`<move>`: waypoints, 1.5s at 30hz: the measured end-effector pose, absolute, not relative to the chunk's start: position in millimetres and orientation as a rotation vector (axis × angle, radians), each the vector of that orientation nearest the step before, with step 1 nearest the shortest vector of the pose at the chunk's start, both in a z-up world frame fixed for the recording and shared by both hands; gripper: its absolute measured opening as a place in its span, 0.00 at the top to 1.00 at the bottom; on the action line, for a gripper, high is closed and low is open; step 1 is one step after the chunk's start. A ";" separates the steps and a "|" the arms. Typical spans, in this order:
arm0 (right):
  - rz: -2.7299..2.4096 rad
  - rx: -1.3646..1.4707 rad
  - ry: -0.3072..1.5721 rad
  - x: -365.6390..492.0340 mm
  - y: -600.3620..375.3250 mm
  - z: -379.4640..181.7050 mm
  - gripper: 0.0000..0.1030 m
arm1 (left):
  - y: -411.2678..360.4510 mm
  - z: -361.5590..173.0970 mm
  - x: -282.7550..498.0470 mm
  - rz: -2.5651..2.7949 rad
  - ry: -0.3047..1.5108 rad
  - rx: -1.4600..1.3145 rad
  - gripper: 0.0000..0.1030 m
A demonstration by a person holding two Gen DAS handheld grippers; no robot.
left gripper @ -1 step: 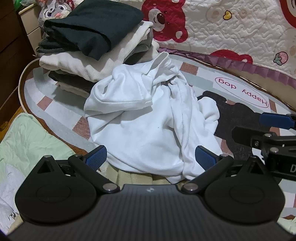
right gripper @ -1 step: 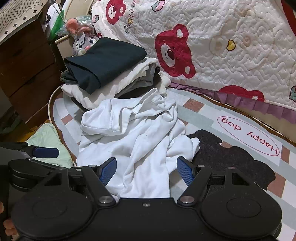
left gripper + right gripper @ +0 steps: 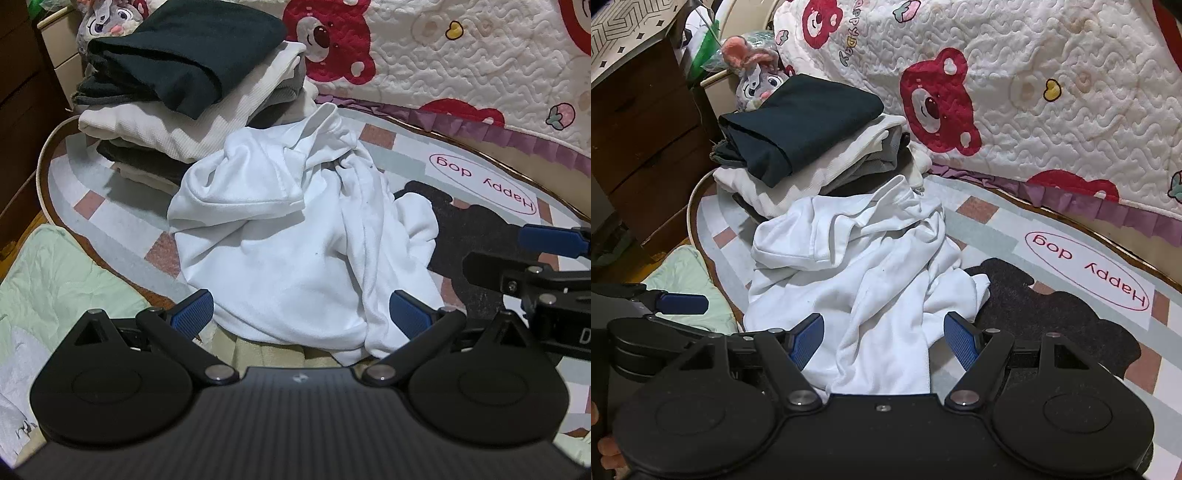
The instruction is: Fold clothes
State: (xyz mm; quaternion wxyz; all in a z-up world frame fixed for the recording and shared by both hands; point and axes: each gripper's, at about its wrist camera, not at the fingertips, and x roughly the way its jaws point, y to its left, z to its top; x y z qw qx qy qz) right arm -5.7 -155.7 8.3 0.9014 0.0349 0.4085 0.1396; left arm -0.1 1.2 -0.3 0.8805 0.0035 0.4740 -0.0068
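Left wrist view: the crumpled white cotton garment [image 3: 291, 251] lies on the oval patterned rug [image 3: 388, 162], spreading ahead of and between the left gripper [image 3: 301, 314]'s wide-spread blue pads, which hold nothing. Its near hem is hidden behind the gripper body.

Right wrist view: the garment [image 3: 860, 280] again lies between the right gripper [image 3: 884, 341]'s wide-apart, empty fingers; contact seems absent.
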 end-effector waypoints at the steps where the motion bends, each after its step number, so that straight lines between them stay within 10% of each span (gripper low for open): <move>1: 0.288 0.069 0.845 -5.9 -155.9 8.6 0.26 | 2.0 -0.5 -0.1 -0.014 0.989 0.006 0.00; 45: 0.223 -0.011 0.828 -1.4 -152.4 0.2 0.26 | 15.2 -8.6 2.9 -0.006 0.968 -0.095 0.01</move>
